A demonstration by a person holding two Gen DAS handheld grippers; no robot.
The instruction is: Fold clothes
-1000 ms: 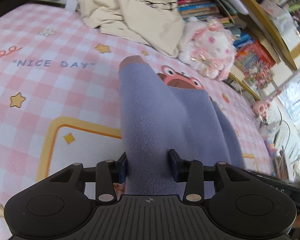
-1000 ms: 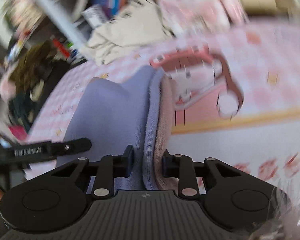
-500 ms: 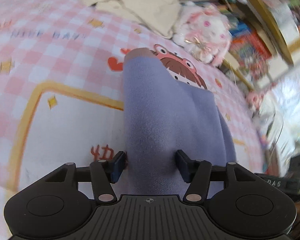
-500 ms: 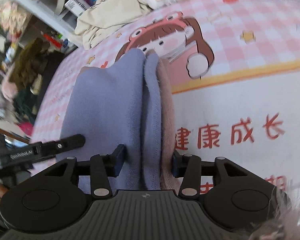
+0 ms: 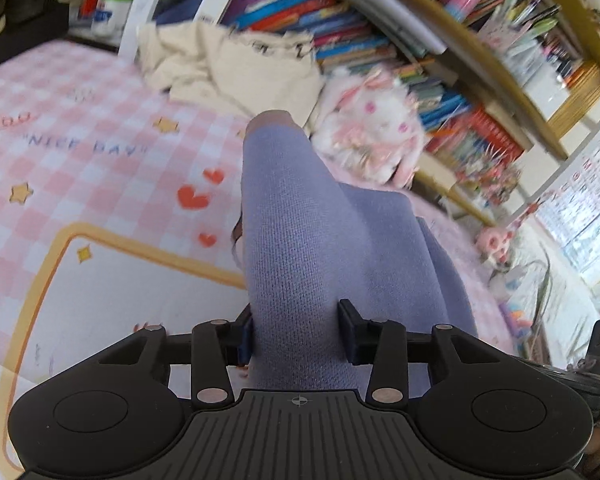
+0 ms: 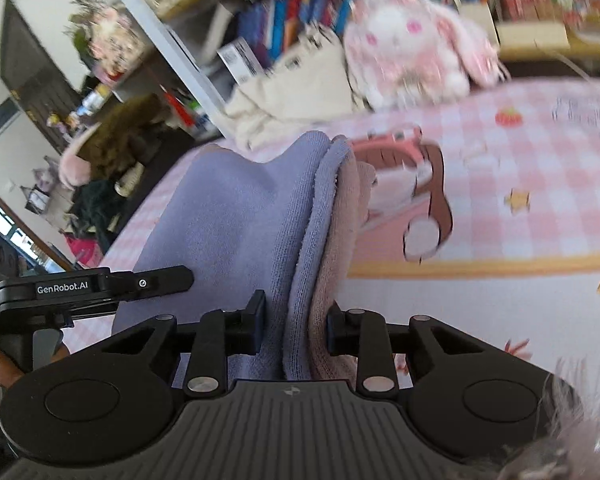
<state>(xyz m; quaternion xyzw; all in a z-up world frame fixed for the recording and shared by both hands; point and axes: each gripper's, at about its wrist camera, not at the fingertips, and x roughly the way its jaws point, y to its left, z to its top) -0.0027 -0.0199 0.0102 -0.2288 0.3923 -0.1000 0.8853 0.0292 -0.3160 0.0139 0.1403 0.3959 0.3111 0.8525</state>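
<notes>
Lavender garment (image 5: 300, 248) is pinched by left hand-held gripper (image 5: 298, 330) and right hand-held gripper (image 6: 294, 326), held above pink checked mat (image 5: 80, 184).

garments: 2 – purple garment (image 5: 300, 240), cream garment (image 5: 236, 68) | plush rabbit (image 5: 372, 128): 1 | grippers: 2

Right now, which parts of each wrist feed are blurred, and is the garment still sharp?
Left wrist: purple garment and left gripper sharp; bookshelf and plush rabbit smeared. Right wrist: garment and right gripper sharp; rabbit and mat motion-blurred.
</notes>
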